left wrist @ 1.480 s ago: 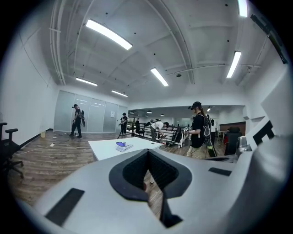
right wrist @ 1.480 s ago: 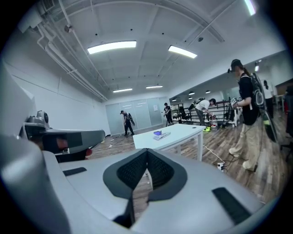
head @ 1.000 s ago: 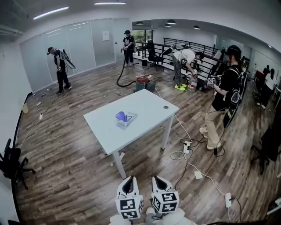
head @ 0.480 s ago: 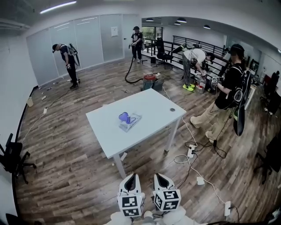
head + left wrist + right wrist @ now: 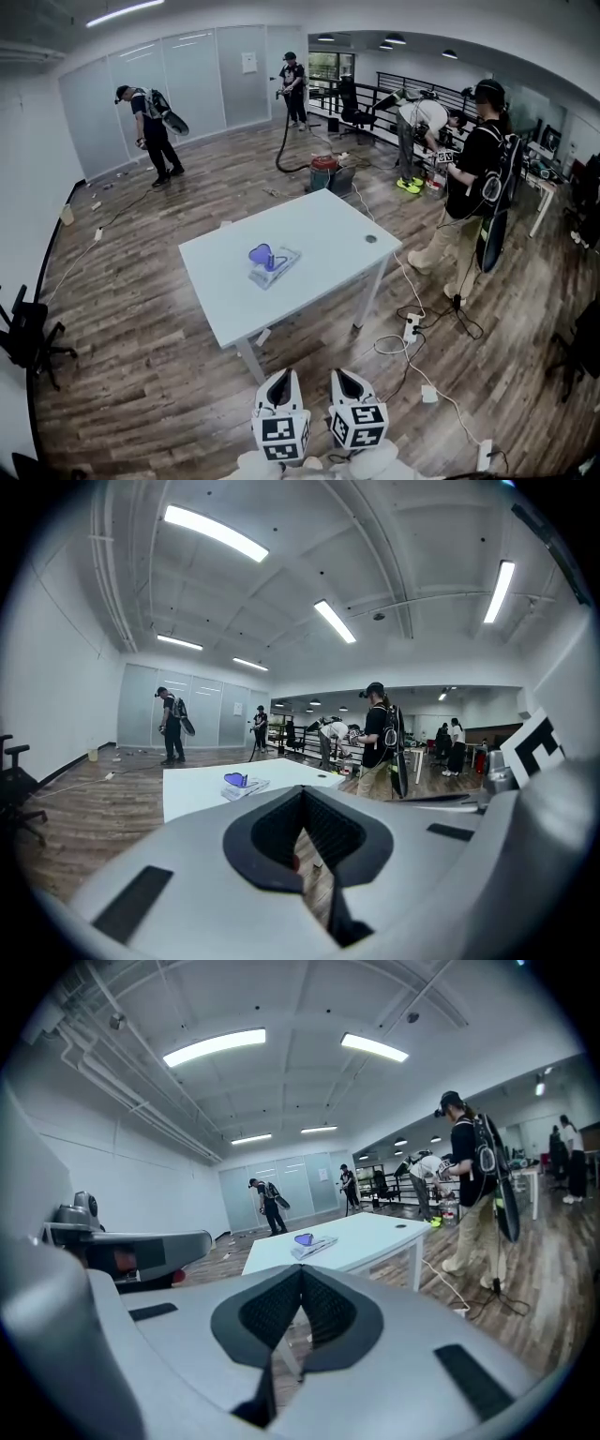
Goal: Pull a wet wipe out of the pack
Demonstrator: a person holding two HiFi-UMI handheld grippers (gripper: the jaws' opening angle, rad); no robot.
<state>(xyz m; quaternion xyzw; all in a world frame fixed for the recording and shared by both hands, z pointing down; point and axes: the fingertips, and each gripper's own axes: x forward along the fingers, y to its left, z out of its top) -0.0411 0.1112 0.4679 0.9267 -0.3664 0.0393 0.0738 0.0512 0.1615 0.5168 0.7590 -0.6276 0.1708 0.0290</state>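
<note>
Low at the bottom centre of the head view, side by side: left gripper (image 5: 284, 374) and right gripper (image 5: 338, 373), both pointing toward the upper part of the frame. On each marker cube (image 5: 280, 438), only black-and-white square patterns, no letters to read. In the left gripper view, jaws pressed together at the tips, nothing pinched, only floor seen through the narrow gap below the tips. Same in the right gripper view: tips closed on each other, empty.

Further out, near the middle of the head view, a white table (image 5: 323, 230), well apart from both grippers. On its left half, the wet wipe pack (image 5: 278, 267), lying flat. Pale, thin and rectangular, with a purple part (image 5: 260, 253) raised on its upper-left side. Print on the pack too small to read. Long axis from lower left to upper right of the frame, roughly along the long edge of the table. Near the right corner of the table, a small dark round spot (image 5: 371, 238).

Around the table, wooden floor (image 5: 141, 281), with cables and a white power strip (image 5: 410, 326) at the right. In the upper part of the frame, four persons standing: one at upper left (image 5: 155, 136), one at top centre (image 5: 295, 89), one bending over (image 5: 420, 117), one at the right (image 5: 473, 178). At the left edge, a black office chair (image 5: 23, 337).
</note>
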